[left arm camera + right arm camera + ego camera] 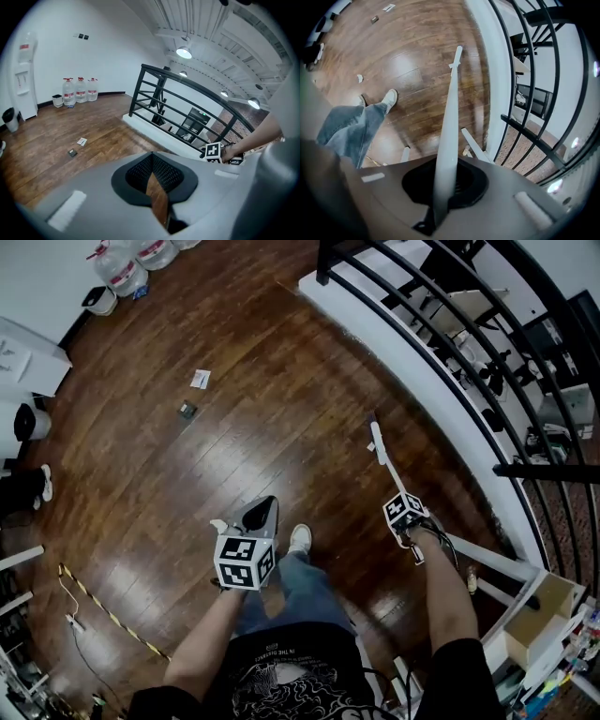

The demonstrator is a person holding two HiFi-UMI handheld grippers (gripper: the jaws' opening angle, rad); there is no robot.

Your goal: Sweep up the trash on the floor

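A white scrap of paper (200, 379) and a small dark piece of trash (187, 410) lie on the wooden floor ahead of me; both also show in the left gripper view, the paper (82, 141) and the dark piece (72, 152). A small white bit (218, 524) lies near my shoe (299, 538). My right gripper (397, 495) is shut on a long white handle (378, 444), which runs out between its jaws (449, 173) towards the railing. My left gripper (262, 509) is held low by my leg, its jaws (153, 165) shut with nothing seen between them.
A black railing (450, 352) on a white kerb runs along the right. Water bottles (127, 273) and a small white bin (98, 301) stand at the far wall, a black bin (28, 421) at the left. A striped cable (103, 610) lies at lower left, and a cardboard box (539, 615) sits at lower right.
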